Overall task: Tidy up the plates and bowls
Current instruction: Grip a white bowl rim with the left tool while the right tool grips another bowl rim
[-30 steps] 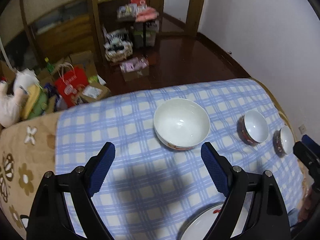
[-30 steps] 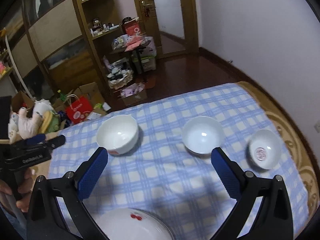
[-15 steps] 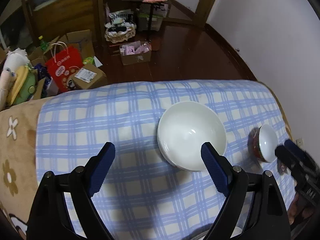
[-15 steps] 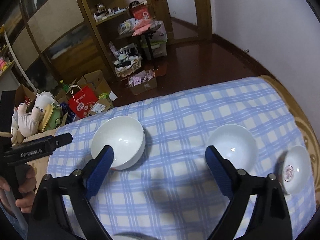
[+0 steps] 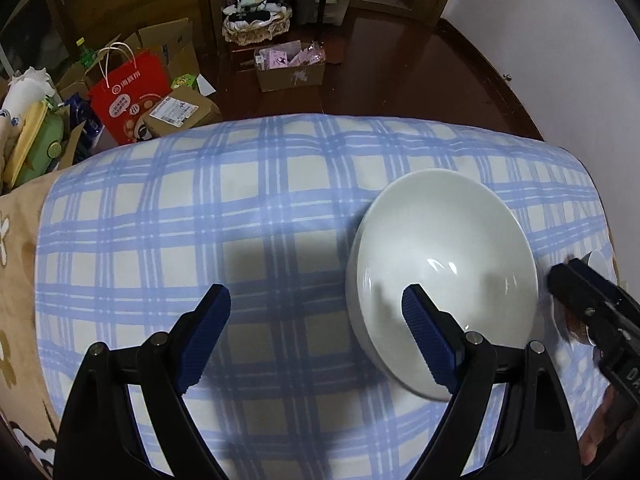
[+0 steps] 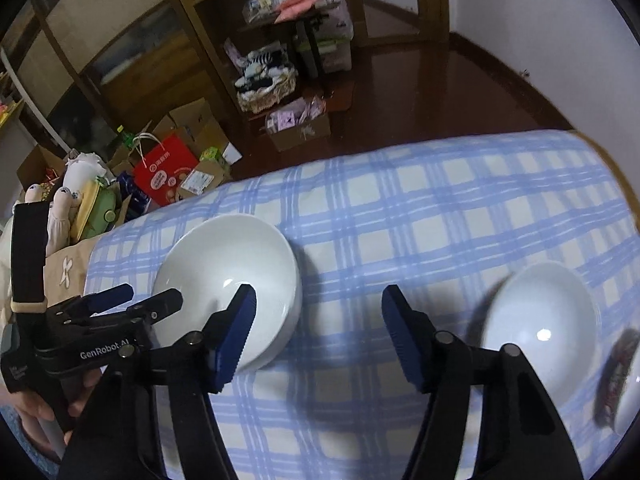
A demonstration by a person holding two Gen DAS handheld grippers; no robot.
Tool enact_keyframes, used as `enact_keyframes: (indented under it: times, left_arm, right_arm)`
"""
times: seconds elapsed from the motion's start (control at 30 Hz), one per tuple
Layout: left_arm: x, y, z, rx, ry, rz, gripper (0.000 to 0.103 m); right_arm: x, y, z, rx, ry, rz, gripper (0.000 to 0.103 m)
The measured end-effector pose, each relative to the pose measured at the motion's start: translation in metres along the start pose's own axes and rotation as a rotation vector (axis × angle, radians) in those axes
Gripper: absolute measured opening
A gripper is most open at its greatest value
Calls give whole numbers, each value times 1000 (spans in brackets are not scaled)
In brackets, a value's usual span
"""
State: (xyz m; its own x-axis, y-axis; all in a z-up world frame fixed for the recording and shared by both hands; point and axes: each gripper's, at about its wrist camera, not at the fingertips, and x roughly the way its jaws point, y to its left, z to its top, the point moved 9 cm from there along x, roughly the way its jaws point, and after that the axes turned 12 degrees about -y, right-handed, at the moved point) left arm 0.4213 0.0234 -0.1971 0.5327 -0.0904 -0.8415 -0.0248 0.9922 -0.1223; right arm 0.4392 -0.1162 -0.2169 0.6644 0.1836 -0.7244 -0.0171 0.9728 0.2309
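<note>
We are at the reach step: both grippers over the checked cloth (image 5: 256, 216), nothing picked up yet. Surface under the cloth could be a bed or a table, cannot tell.

Left gripper (image 5: 316, 312): jaws wide, holding nothing. Its right pad sits over the inside of the big bowl (image 5: 440, 264), the left pad over bare cloth, so the near-left rim falls between the jaws. No contact visible.

Right gripper (image 6: 318, 320): jaws closing, with only cloth between them. Its left pad overlaps the big bowl (image 6: 228, 276) in the picture; the mid bowl (image 6: 540, 320) lies just outside the right pad. A small bowl with a red-patterned outside (image 6: 624, 392) is blurred at the right edge, close to the mid bowl. No plate in view now.

We judge that the left goes for the big bowl's rim and the right for the mid bowl, probably to nest them. Next: left drops lower so one pad is inside and one outside the wall, then closes. Right must shift right to straddle the mid bowl's rim before closing further.
</note>
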Motion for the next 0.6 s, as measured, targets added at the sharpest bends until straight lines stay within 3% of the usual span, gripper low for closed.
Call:
enact_keyframes:
  times: [0.1,0.17,0.3,0.37,0.43,0.5,0.6]
  left_arm:
    - [5,-4,-4,20,2,13,85]
    - [5,-8,-6,40,-6,20,76]
    - [6,-15,-12,48,11,-12,43]
    - [6,-18,-16,24,15,-51,34]
    - [6,-21,-21,-6,19,-84,20]
    - [5,-23,-25,-37,12,-96,17]
    - [-1,-25,-28,-10,-32,-66,15]
  right_arm:
    - [15,6,-7,-15,39,3,66]
    - [23,8,-10,-22,59,-13,51]
    - [34,9,-19,-49,101,-38,30]
    - [34,10,-21,-29,109,-22,19]
    - [36,13,-28,11,145,1,16]
    - [39,16,-37,23,198,13,16]
    - [36,20,-41,-24,173,-19,16]
